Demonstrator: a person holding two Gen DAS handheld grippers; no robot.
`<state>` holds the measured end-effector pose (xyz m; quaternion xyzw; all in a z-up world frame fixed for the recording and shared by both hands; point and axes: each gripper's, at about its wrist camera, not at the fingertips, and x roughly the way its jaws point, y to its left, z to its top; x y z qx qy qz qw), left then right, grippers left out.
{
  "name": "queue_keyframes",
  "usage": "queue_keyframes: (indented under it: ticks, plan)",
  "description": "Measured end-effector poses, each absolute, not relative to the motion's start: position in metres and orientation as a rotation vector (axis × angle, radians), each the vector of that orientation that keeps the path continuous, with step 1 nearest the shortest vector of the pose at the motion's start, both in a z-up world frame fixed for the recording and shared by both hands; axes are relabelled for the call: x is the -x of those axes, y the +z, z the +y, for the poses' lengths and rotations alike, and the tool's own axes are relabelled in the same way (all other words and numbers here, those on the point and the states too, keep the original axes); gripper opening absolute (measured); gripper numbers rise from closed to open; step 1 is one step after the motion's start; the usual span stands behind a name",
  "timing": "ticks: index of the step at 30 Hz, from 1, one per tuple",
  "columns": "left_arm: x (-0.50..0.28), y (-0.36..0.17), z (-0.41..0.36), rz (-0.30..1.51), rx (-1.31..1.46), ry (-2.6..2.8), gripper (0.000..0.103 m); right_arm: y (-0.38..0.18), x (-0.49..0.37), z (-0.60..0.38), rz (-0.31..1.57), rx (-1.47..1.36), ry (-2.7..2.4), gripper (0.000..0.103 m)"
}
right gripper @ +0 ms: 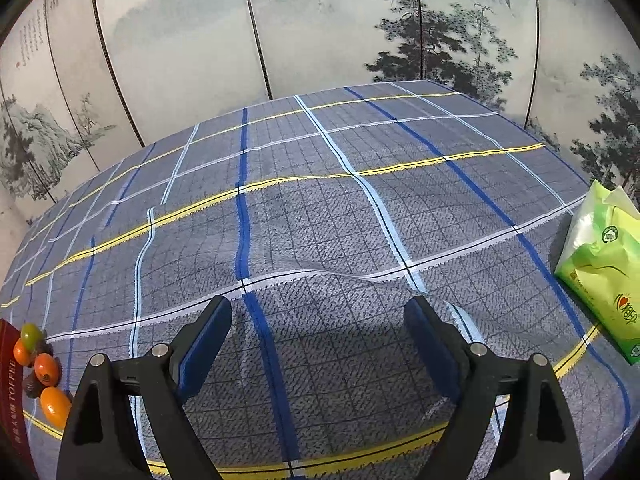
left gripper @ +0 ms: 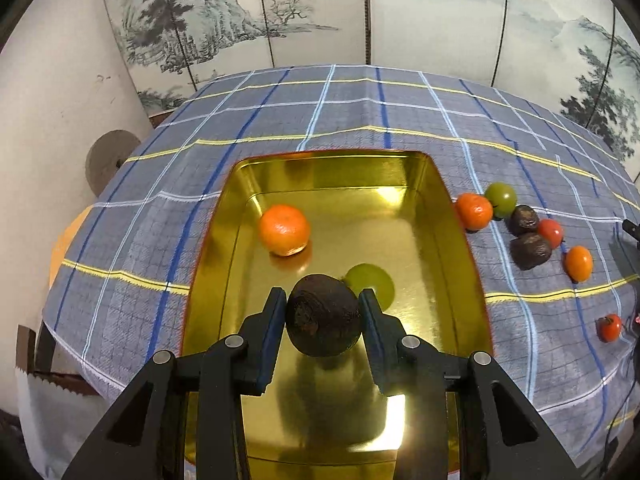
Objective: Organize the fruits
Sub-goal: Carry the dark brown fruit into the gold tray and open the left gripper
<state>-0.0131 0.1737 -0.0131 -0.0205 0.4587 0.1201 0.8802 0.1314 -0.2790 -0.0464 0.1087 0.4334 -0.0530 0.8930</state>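
Jaws of the left gripper [left gripper: 323, 312] are squeezed on a dark brown fruit [left gripper: 323, 315], one blue pad on each side of it, and they hold it up over the near part of a shiny gold tray [left gripper: 436, 200]. Inside the tray sits an orange [left gripper: 284, 230] toward the far left, and a green fruit [left gripper: 374, 286] peeks out just behind the held one. To the right of the tray, on the cloth, lies a little bunch of fruit close together — an orange one [left gripper: 474, 211] right by the tray wall, a green one [left gripper: 501, 199], two dark brown ones [left gripper: 525, 220] [left gripper: 531, 251], a small red one [left gripper: 551, 233] and a small orange one [left gripper: 578, 263]. One more red fruit [left gripper: 609, 327] lies apart, nearer the right edge. The tray stands on a table with a grey-blue checked cloth [left gripper: 360, 116] that has blue, white and yellow lines. Behind the table is a folding screen [left gripper: 224, 16] painted with trees and hills, and a plain pale wall [left gripper: 60, 92] on the left. In the right wrist view, the right gripper [right gripper: 318, 332] has its jaws wide apart with nothing between them — only bare cloth [right gripper: 320, 220] below, a bit wrinkled. The fruit bunch [right gripper: 42, 368] shows small at the far left edge, beside a dark red box side [right gripper: 10, 404] with writing. A green packet [right gripper: 600, 264] lies on the cloth at the right. The painted screen [right gripper: 320, 20] stands behind here too.
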Motion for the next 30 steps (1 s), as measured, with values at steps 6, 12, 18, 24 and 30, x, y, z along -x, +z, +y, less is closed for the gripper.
queue_keyframes:
  ticks: [6,12,18,24,30]
  plan:
    - [0.017,-0.019,0.183,0.965,0.052,0.266,0.038,-0.047,-0.132,-0.279,0.903,-0.222,-0.117,0.089]
    - [0.021,-0.023,0.192,0.969,0.064,0.278,0.038,-0.047,-0.133,-0.279,0.909,-0.215,-0.123,0.090]
    - [0.022,-0.026,0.199,0.973,0.078,0.285,0.038,-0.048,-0.133,-0.279,0.911,-0.214,-0.129,0.090]
    - [0.023,-0.027,0.204,0.973,0.082,0.291,0.038,-0.048,-0.132,-0.279,0.916,-0.211,-0.134,0.090]
    - [0.020,-0.028,0.209,0.975,0.080,0.297,0.039,-0.050,-0.132,-0.280,0.917,-0.209,-0.135,0.091]
